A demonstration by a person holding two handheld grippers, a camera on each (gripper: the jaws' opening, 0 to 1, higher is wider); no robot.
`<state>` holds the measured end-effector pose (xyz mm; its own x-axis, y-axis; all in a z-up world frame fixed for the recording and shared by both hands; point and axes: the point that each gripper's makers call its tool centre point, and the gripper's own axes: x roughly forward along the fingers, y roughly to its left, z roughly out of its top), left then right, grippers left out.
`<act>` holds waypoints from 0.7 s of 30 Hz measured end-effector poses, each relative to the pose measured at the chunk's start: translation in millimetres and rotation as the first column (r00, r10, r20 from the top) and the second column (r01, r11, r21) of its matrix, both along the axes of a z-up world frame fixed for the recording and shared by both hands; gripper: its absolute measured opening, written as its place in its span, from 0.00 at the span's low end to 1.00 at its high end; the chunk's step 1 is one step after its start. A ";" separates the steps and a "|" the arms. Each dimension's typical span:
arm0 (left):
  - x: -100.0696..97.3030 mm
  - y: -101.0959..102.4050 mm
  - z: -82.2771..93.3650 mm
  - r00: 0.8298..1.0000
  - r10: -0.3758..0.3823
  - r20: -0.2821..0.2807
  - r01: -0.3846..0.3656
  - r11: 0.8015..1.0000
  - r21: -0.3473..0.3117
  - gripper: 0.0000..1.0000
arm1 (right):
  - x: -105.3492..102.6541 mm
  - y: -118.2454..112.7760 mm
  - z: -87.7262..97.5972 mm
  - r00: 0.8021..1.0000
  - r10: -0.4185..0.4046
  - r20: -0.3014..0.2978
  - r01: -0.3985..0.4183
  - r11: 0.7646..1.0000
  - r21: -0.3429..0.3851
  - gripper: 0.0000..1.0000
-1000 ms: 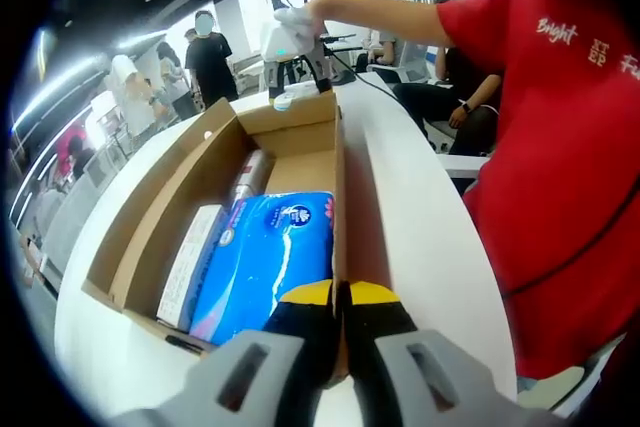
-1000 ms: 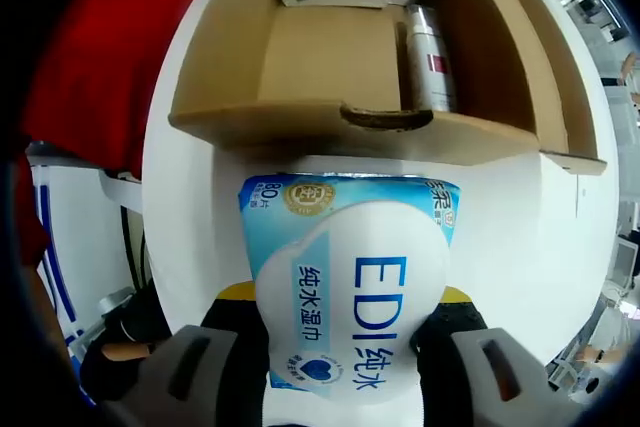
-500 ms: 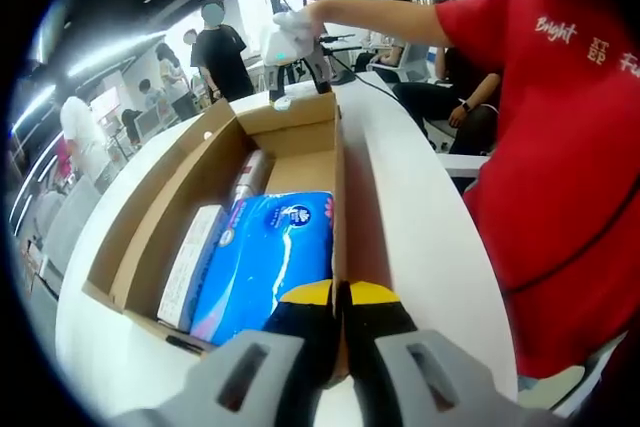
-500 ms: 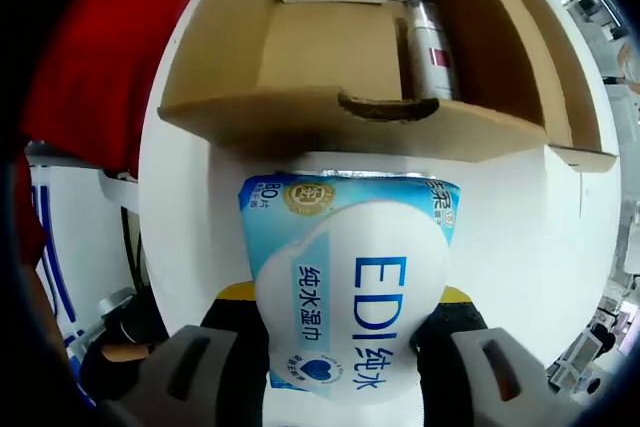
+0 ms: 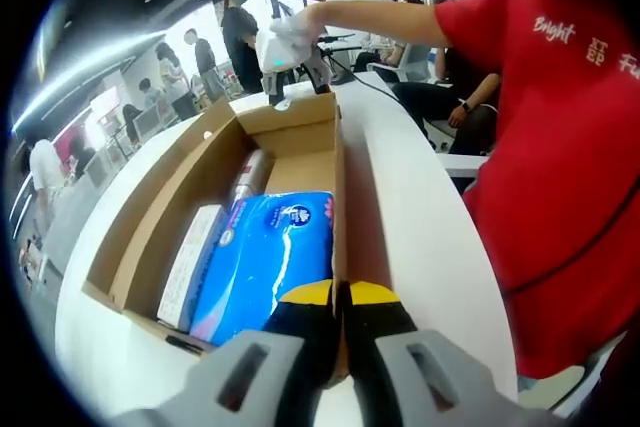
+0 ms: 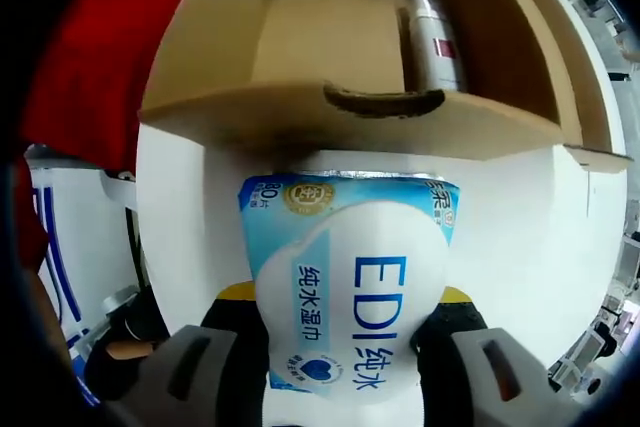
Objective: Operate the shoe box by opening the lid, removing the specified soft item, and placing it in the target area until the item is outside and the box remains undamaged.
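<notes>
1. Between the right gripper's (image 6: 345,332) jaws sat the wet-wipes pack (image 6: 350,282), clamped from both sides, already outside the shoe box (image 6: 340,122) just ahead.
2. The left gripper's (image 5: 340,312) jaws pinched the box's near wall (image 5: 338,197); beyond them lay a blue tissue pack (image 5: 270,252).
3. Removal looked done; placing on the white table (image 6: 500,217) came next, calling for a gentle lowering and release.

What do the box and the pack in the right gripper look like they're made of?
The box looks like plain brown cardboard: matte, with raw cut edges and a thumb notch in its end wall. The pack, gripped by the right gripper, looks like soft glossy plastic film, printed blue and white, with a silvery sealed top edge.
</notes>
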<state>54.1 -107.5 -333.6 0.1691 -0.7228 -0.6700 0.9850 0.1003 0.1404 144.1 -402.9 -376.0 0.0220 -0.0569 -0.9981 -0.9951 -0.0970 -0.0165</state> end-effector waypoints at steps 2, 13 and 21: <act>0.0 0.0 0.0 1.000 -0.001 0.001 0.001 1.000 -0.001 0.03 | -0.7 0.7 -0.4 1.000 0.000 0.002 0.000 1.000 -0.010 0.58; 0.4 -0.1 0.6 1.000 0.009 0.008 -0.009 1.000 -0.014 0.03 | -1.3 0.9 -4.0 0.999 -0.002 -0.035 0.001 1.000 -0.025 0.60; 0.2 -0.7 0.9 1.000 0.001 -0.018 -0.001 1.000 -0.021 0.02 | -4.8 3.4 -1.8 1.000 -0.008 -0.029 0.008 1.000 -0.009 0.62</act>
